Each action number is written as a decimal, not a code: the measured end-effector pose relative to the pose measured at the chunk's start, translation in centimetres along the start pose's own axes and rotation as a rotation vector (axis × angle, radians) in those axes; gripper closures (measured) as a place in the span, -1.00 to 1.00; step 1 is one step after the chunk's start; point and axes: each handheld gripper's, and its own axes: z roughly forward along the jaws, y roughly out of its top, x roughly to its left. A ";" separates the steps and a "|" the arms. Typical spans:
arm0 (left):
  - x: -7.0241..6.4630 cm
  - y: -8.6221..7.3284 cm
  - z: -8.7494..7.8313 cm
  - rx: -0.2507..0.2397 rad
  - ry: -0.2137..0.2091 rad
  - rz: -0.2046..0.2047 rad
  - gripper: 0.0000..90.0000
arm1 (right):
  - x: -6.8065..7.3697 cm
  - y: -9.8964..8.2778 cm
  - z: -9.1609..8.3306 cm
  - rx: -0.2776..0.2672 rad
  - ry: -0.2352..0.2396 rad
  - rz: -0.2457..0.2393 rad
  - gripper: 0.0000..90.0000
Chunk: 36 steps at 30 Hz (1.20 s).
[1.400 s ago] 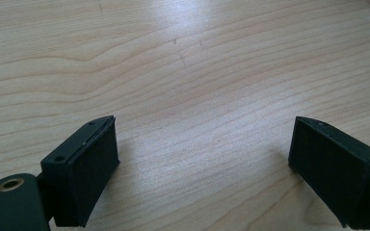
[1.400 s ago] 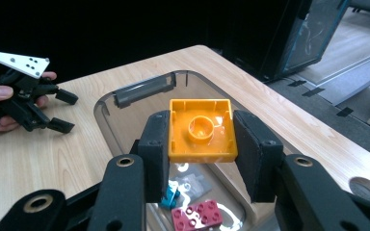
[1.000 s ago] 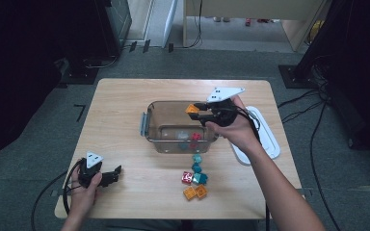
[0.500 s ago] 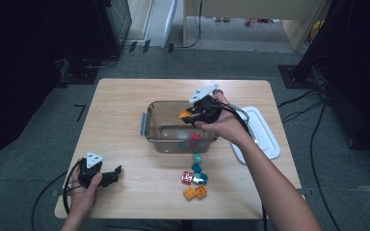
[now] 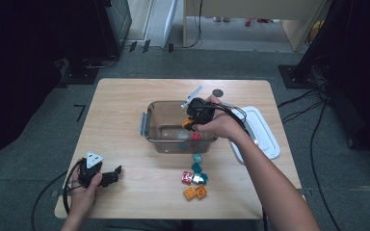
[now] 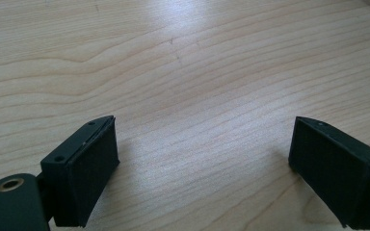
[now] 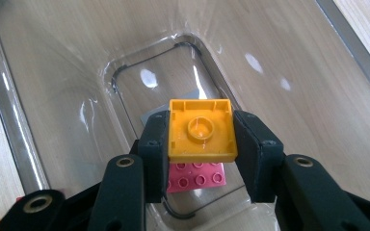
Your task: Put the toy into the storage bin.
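- The right gripper [image 5: 189, 123] hangs over the clear plastic container [image 5: 149, 126] at the middle of the table [image 5: 120, 110], its jaws clamped on an orange brick [image 7: 201, 130] (one pad against each side of it).
- In the right gripper view, that brick sits above the container's floor, with a pink brick [image 7: 196, 178] lying on the floor directly beneath it.
- The left gripper [image 5: 111, 177] rests near the table's near left corner, well apart from the container; its jaws stand wide with only bare wood between them.
- A white lid [image 5: 265, 137] lies just right of the container, partly under the person's right forearm.
- Near the table's near edge, loose bricks lie in a cluster: teal ones [image 5: 197, 163], a red one [image 5: 187, 177] and two orange ones [image 5: 195, 192].
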 end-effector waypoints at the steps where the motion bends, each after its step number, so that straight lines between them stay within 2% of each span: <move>1: 0.0 0.0 0.0 0.000 0.000 0.000 -0.77 | 0.0 0.0 0.0 0.000 0.002 0.002 0.33; 5: 0.0 0.0 0.0 0.000 0.000 0.000 -0.77 | -0.1 -0.1 0.0 -0.005 0.001 0.005 0.32; 13: 0.0 0.0 0.0 0.000 0.000 0.000 -0.77 | -0.4 -0.2 -0.5 -0.033 -0.005 0.027 0.15; 18: 0.0 0.0 0.0 0.000 -0.001 0.000 -0.77 | -0.1 -0.7 -1.7 -0.108 -0.003 0.042 0.09; 21: 0.0 0.0 0.0 0.000 -0.001 0.000 -0.78 | 0.3 -1.3 -2.8 -0.149 -0.019 0.053 0.06; 30: 0.0 0.0 0.0 -0.002 0.000 0.000 -0.77 | 1.7 -4.9 -6.6 -0.295 -0.024 0.117 -0.01; 32: 0.0 0.0 0.0 -0.002 0.000 0.000 -0.77 | 2.2 -5.7 -7.3 -0.322 -0.032 0.134 -0.14; 33: 0.0 0.0 0.0 -0.002 0.000 0.000 -0.78 | 2.5 -6.1 -7.6 -0.333 -0.045 0.144 -0.14; 36: 0.0 0.0 0.0 0.000 0.000 0.000 -0.77 | 3.8 -7.3 -8.4 -0.362 -0.040 0.139 -0.17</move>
